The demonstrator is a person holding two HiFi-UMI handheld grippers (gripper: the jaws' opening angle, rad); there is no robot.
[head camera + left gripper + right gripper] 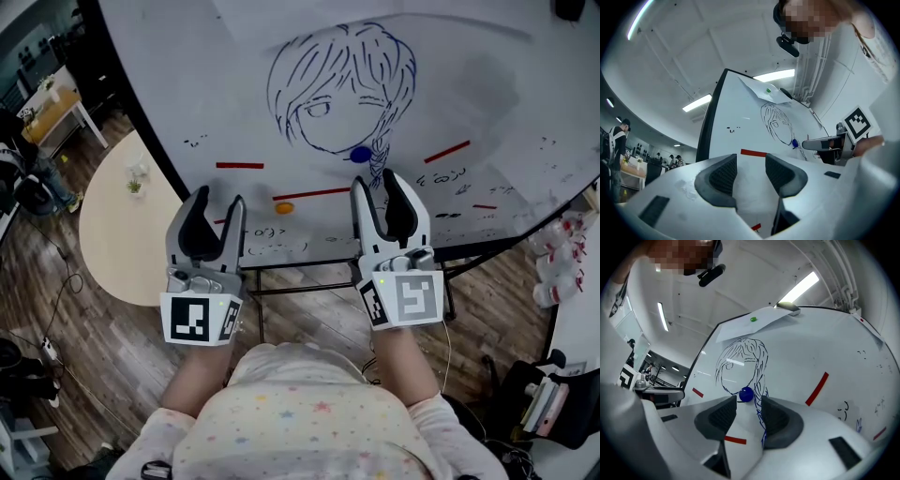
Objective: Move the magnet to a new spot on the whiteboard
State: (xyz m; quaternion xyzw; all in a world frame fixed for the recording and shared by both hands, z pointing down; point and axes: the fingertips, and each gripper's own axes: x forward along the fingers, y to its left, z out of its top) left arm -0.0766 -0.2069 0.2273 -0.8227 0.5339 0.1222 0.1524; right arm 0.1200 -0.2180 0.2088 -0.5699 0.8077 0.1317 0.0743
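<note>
Right gripper is spread and empty, aimed at the blue magnet just beyond it on the whiteboard. Left gripper is spread too. This looks like the approach step; next it must reach farther and pinch the magnet.

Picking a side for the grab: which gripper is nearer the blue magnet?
Right. The right gripper is just below the blue magnet, open; the left gripper, also open, is well off to its lower left.
</note>
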